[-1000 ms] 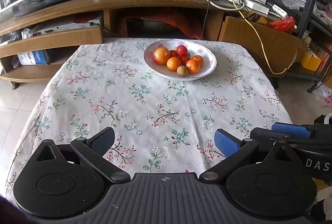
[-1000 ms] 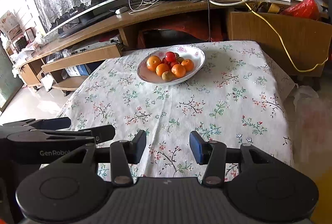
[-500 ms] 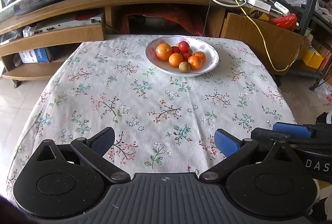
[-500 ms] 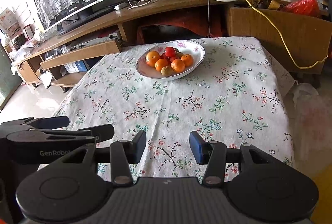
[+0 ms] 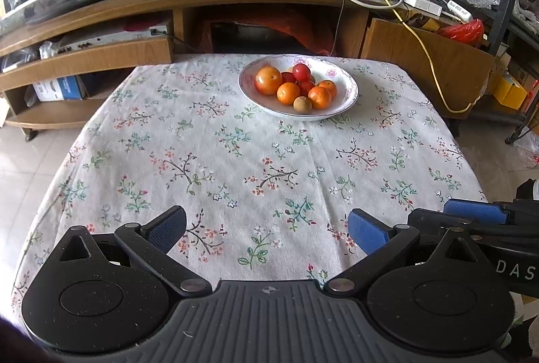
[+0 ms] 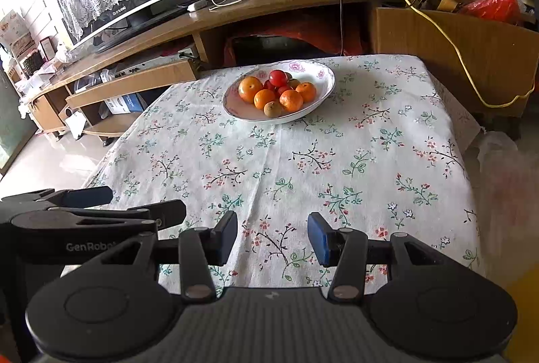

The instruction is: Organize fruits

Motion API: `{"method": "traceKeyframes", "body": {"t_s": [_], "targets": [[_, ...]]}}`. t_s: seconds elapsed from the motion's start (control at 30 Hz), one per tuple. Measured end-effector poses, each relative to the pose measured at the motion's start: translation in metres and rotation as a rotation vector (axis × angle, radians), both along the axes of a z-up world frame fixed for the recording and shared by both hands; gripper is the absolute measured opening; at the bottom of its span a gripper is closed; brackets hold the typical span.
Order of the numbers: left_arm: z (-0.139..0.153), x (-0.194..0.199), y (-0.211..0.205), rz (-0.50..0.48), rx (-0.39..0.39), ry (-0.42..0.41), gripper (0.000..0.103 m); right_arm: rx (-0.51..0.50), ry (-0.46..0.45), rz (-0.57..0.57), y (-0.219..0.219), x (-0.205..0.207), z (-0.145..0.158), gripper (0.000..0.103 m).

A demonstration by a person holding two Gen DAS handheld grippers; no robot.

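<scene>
Presently, both grippers are held above the near edge of the table [image 5: 101, 140], which is covered by a floral cloth. Left gripper [image 5: 266, 228]: jaws spread wide, nothing between the blue pads. Right gripper [image 6: 272, 236]: jaws parted to a lesser width, likewise holding nothing. In the left wrist view the right gripper appears at 4 o'clock, side-on; in the right wrist view the left gripper appears at 9 o'clock.

A white bowl [image 5: 347, 87] with a pink flower pattern on its rim stands on the cloth toward the far edge of the table, at 12 o'clock from both grippers and well apart from them. All the fruits [image 5: 296, 86] lie inside it, heaped and touching: one large orange fruit [image 5: 268, 80] at the 9 o'clock side, three smaller oranges [image 5: 319, 97] toward the near and 3 o'clock side, several red fruits [image 5: 301, 72] in the middle and far part, and one small brown fruit [image 5: 302, 103] at the near rim.

Beyond the table stands a wooden TV cabinet [image 5: 134, 2] carrying cables.
</scene>
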State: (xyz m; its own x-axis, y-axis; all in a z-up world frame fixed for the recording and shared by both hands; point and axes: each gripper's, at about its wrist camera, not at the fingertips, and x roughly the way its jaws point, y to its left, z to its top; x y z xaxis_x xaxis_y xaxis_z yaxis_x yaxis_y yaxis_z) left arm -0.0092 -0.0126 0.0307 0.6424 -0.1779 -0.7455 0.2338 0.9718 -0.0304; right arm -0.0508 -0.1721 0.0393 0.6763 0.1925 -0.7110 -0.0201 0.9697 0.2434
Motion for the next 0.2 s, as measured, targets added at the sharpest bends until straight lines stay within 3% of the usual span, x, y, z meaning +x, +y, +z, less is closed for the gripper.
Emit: {"method": "traceKeyframes", "body": {"t_s": [0.2], "targets": [[-0.0004, 0.0003, -0.0009, 0.002, 0.001, -0.001, 0.103, -0.003, 0.001, -0.001, 0.0004, -0.0005, -0.0002, 0.047]]}}
